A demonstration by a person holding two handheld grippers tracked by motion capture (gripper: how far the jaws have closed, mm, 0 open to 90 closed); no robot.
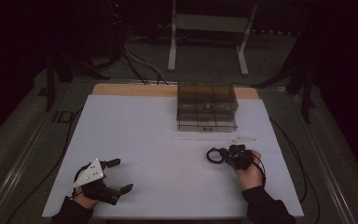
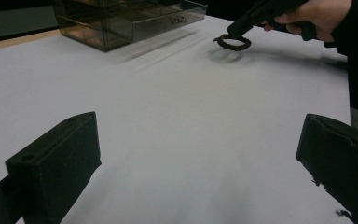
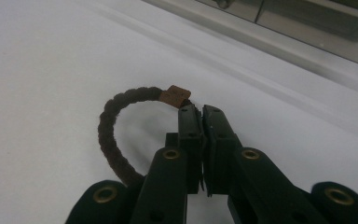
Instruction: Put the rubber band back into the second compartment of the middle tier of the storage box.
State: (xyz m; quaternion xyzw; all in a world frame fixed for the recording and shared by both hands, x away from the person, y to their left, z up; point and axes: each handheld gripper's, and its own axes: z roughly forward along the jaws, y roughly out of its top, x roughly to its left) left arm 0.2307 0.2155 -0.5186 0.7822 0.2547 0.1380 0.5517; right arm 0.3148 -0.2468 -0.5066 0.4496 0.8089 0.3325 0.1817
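right gripper [image 3: 201,112]: clamped on rope ring [image 3: 109,135] | left gripper [image 2: 200,154]: jaws apart, empty | ring likely light, floppy; grip by tag

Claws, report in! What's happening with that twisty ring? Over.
Right claw shut on braided ring. Left claw open, empty. Drawer box beyond, path clear.

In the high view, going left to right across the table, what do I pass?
Left gripper, jaws open, near the left front edge → dark braided ring → right gripper shut on the ring. The smoky clear drawer box sits farther back.
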